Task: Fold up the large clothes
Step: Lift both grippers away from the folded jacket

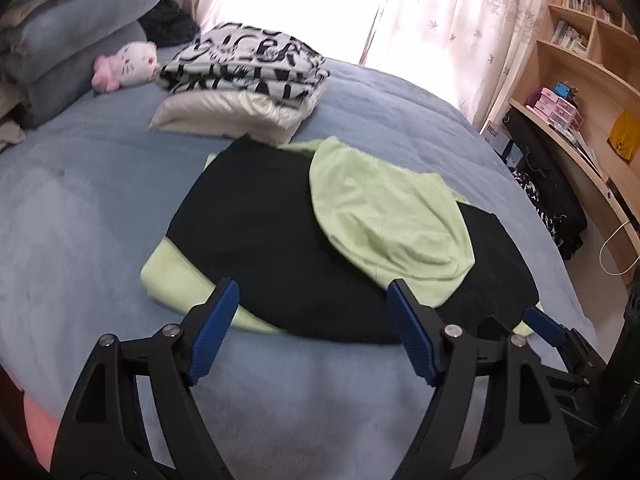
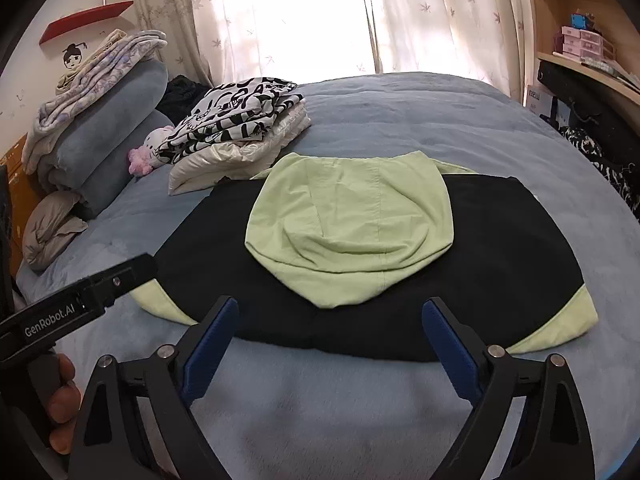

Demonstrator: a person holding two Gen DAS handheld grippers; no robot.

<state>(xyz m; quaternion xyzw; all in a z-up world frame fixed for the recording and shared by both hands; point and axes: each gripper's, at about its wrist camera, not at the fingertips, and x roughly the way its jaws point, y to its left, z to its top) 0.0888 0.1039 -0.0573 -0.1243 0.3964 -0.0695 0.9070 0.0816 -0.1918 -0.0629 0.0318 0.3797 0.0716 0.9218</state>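
A black hoodie with light green cuffs lies folded flat on the blue bed. Its light green hood rests spread on top of the black body. My left gripper hovers over the hoodie's near edge, jaws wide apart, nothing between the blue pads. My right gripper stands open the same way just short of the near hem, empty. In the left wrist view the right gripper's blue pad shows at the right; in the right wrist view the left gripper's body and a hand show at lower left.
A folded stack of a black-and-white patterned garment on a white one sits behind the hoodie. Rolled blue blankets, a plush toy and pillows lie at the left. Shelves and a desk stand right of the bed.
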